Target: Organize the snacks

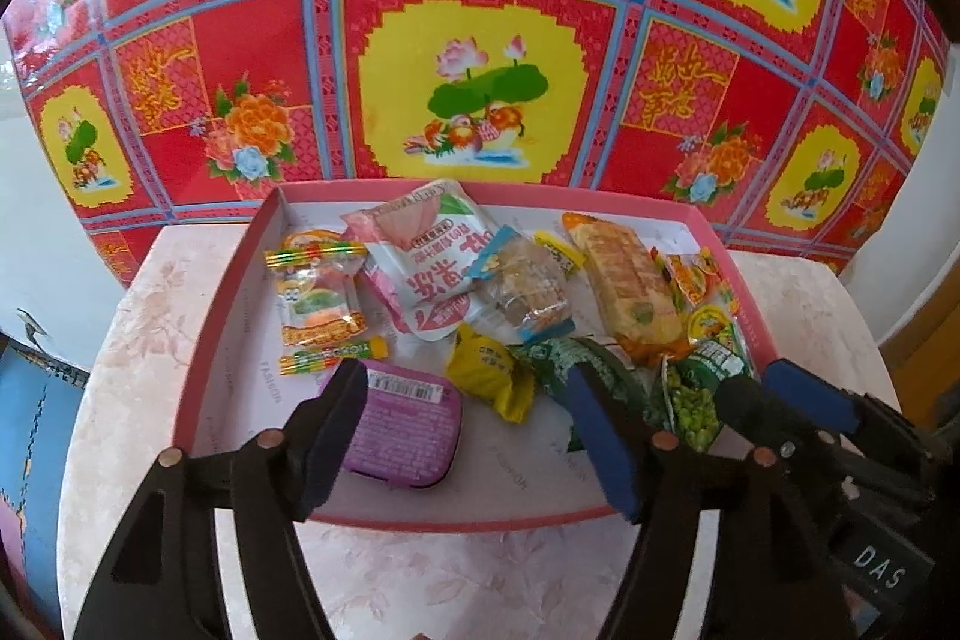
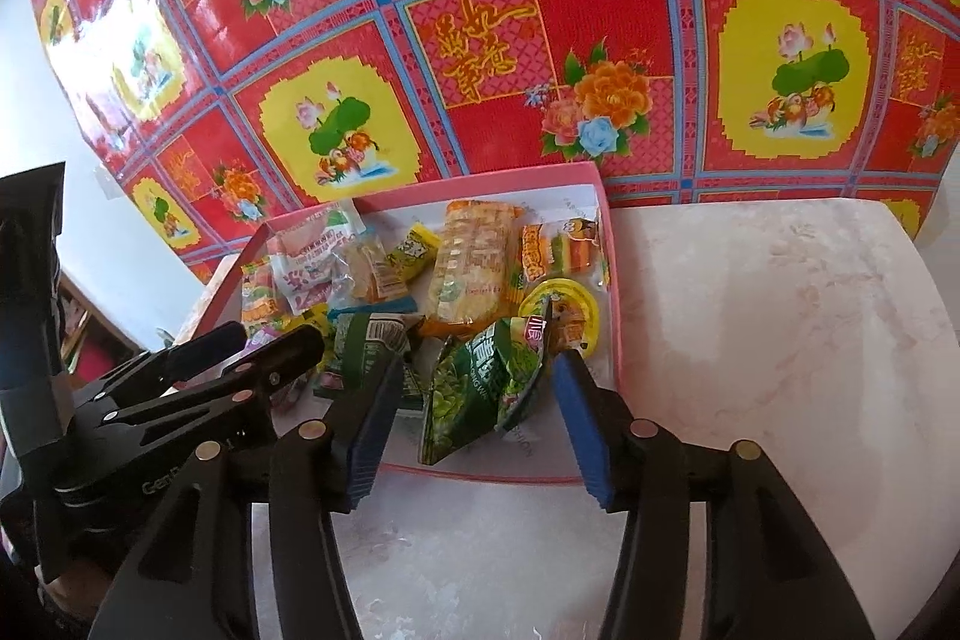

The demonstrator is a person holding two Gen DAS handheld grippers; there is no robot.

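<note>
every wrapped snack in view is gathered in the shallow pink cardboard tray [image 1: 198,382] on the pale marbled tabletop [image 2: 780,316], loosely heaped. both left tongs [image 1: 474,436] and right tongs [image 2: 474,430] are spread wide, nothing held. whether sorting remains cannot be told.

Both fisheye cameras look forward and down along their own fingers, close over a shallow pink cardboard tray [image 1: 198,370] of wrapped snacks on a pale marbled tabletop [image 2: 750,340], facing a red floral patterned backdrop [image 1: 480,40]. The left wrist view sits over the tray's near-left part, the right wrist view over its near-right corner; both share the tray, and each catches the other gripper at its edge.
</note>
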